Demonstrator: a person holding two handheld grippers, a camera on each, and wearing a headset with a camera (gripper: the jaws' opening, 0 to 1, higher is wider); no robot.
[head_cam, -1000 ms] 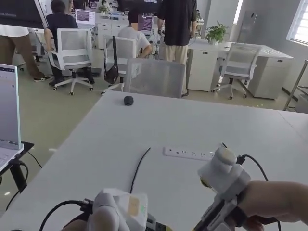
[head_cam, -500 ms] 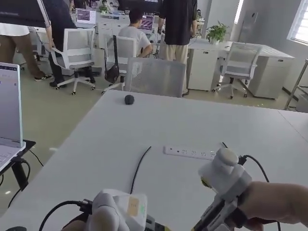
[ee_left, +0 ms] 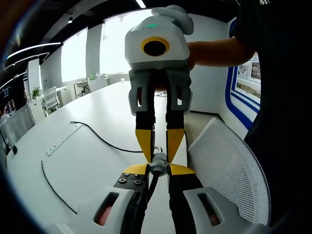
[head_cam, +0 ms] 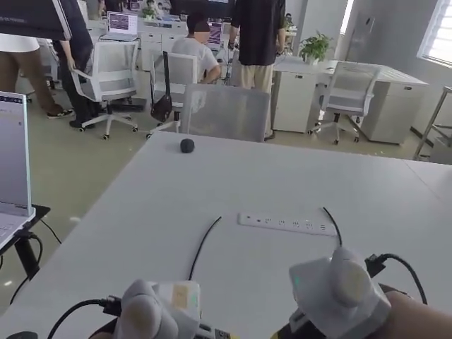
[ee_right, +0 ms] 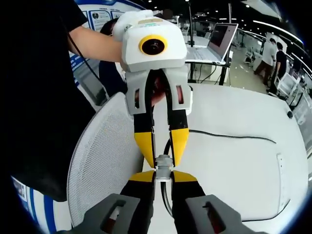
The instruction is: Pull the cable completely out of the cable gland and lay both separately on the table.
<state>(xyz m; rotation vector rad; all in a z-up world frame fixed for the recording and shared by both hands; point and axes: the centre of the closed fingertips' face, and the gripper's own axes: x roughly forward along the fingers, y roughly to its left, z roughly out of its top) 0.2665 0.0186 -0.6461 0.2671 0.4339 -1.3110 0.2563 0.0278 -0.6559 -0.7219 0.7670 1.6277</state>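
The grey cable gland (ee_left: 157, 165) hangs in the air in front of the person's body, with a black cable running through it. In the left gripper view my left gripper (ee_left: 158, 169) is shut on the gland from below, and my right gripper (ee_left: 159, 146) pinches it from above, tip to tip. The right gripper view mirrors this: the gland (ee_right: 163, 165) sits between my right gripper (ee_right: 163, 176) and the left gripper (ee_right: 162, 146). The black cable (ee_right: 168, 197) trails down between the right jaws. The gripper housings sit at the head view's bottom edge.
On the white table (head_cam: 282, 176) lie a loose black cable (head_cam: 203, 247), a white power strip (head_cam: 286, 224) and a small black round object (head_cam: 187, 146). A grey mesh chair (ee_left: 229, 165) stands right under the grippers. A laptop (head_cam: 13, 162) is on the left; people stand behind.
My right gripper's housing has dropped lower and nearer in the head view, and the left housing has sunk slightly. A person in the background has walked left.
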